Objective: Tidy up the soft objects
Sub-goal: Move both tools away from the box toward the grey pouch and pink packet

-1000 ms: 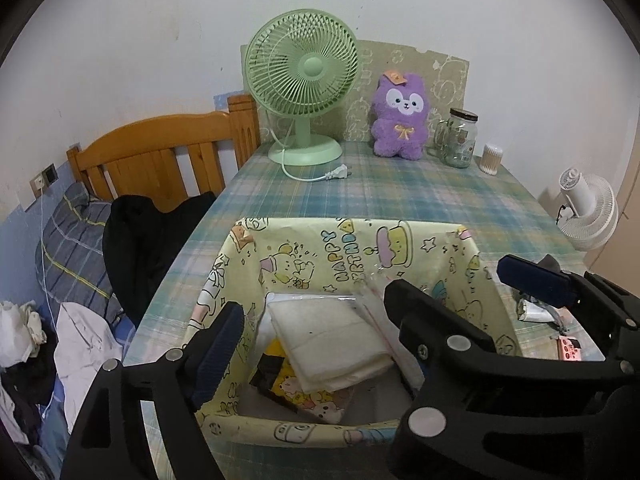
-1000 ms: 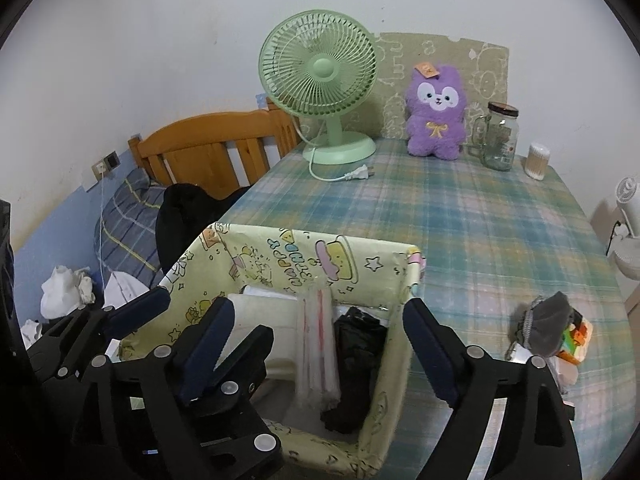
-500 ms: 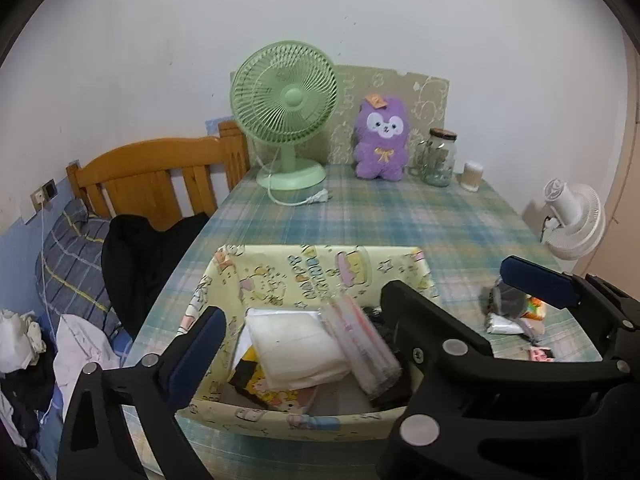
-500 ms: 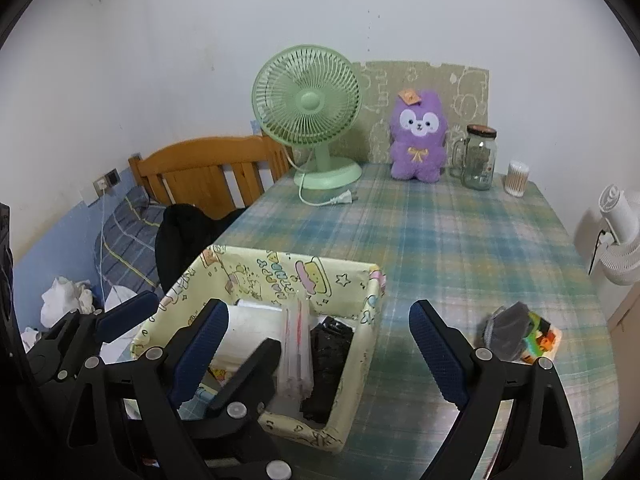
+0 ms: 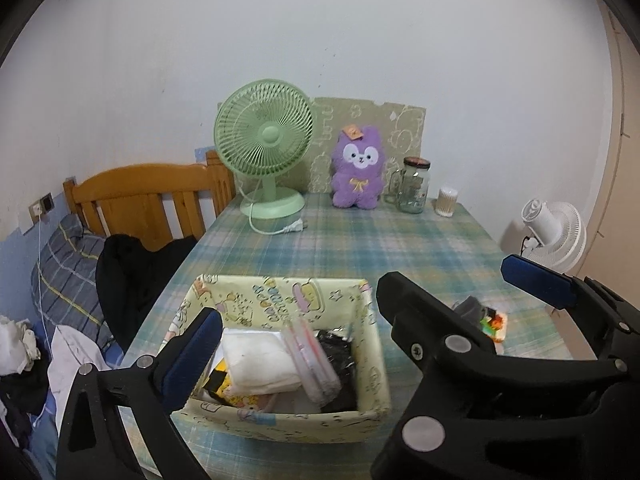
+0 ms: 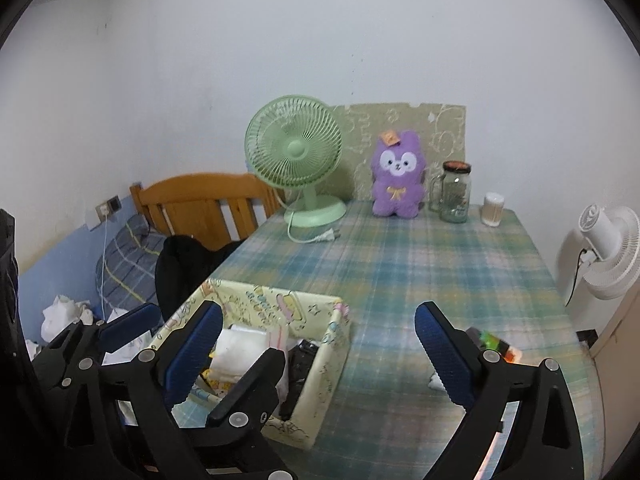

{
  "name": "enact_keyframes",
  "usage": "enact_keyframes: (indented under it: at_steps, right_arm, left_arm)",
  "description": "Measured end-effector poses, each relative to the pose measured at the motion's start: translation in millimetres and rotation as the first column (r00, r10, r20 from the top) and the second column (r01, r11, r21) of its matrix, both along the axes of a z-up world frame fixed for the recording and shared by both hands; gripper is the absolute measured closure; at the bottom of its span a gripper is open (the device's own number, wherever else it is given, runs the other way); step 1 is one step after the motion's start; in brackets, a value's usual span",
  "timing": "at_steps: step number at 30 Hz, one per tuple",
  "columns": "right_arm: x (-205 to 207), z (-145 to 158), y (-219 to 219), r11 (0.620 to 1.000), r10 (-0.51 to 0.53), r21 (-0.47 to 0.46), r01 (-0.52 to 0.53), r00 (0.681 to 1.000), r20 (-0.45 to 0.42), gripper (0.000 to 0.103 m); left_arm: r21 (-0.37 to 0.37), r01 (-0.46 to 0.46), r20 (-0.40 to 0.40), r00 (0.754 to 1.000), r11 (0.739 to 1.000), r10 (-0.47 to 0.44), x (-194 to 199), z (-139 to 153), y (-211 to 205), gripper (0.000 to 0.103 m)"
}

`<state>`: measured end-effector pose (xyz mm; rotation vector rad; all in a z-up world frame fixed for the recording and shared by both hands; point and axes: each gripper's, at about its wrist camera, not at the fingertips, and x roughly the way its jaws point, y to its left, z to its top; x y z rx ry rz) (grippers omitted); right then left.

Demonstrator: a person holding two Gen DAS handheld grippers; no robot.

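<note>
Below our left gripper (image 5: 360, 320) sits the yellow cartoon-print fabric box (image 5: 276, 300), and both of our claws hang spread wide with nothing between their blue pads. In the left wrist view the left finger's pad overlaps the box's near-left corner, and a black finger of our right gripper (image 6: 320, 336) crosses just right of the box's right wall. Inside, from left to right, we see a folded white cloth (image 5: 260, 364) lying on a yellow printed packet (image 5: 240, 398), then a clear plastic pouch with pink edging (image 5: 312, 360) leaning against the cloth, then a black soft item (image 5: 338, 356) against the right wall. From the right wrist view the box lies low and left of the gap between our right fingers.

Off the table's left edge we find a heap of white and dark laundry (image 5: 24, 344), a blue plaid pillow (image 5: 68, 276), a black garment (image 5: 132, 272) and a wooden headboard (image 5: 148, 196). At the table's far end stand a green desk fan (image 5: 266, 156) with its loose plug (image 5: 294, 226), a purple plush toy (image 5: 358, 170), a glass jar mug (image 5: 412, 192) and a cotton-swab tub (image 5: 445, 202). Right of the box, near the right edge, a grey soft item (image 5: 468, 306) lies touching a colourful packet (image 5: 494, 320), partly hidden behind our fingers. A plaid blue-green tablecloth (image 5: 380, 248) covers the table, a white fan (image 5: 556, 236) stands beyond its right side, and pale walls close the room.
</note>
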<state>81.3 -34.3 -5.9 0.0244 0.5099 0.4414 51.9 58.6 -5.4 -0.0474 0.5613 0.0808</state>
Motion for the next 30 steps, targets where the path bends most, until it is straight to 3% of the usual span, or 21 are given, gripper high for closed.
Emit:
enact_keyframes:
  at_steps: [14, 30]
  right_arm:
    - [-13, 17, -46, 0.998, -0.068, 0.015, 0.068, 0.997, 0.047, 0.003]
    - [-12, 10, -96, 0.991, -0.134, 0.014, 0.134, 0.99, 0.051, 0.003]
  left_arm:
    - [-0.012, 0.008, 0.025, 1.0, 1.0, -0.007, -5, 13, -40, 0.0]
    - [-0.018, 0.049, 0.028, 0.998, 0.999, -0.048, 3, 5, -90, 0.001]
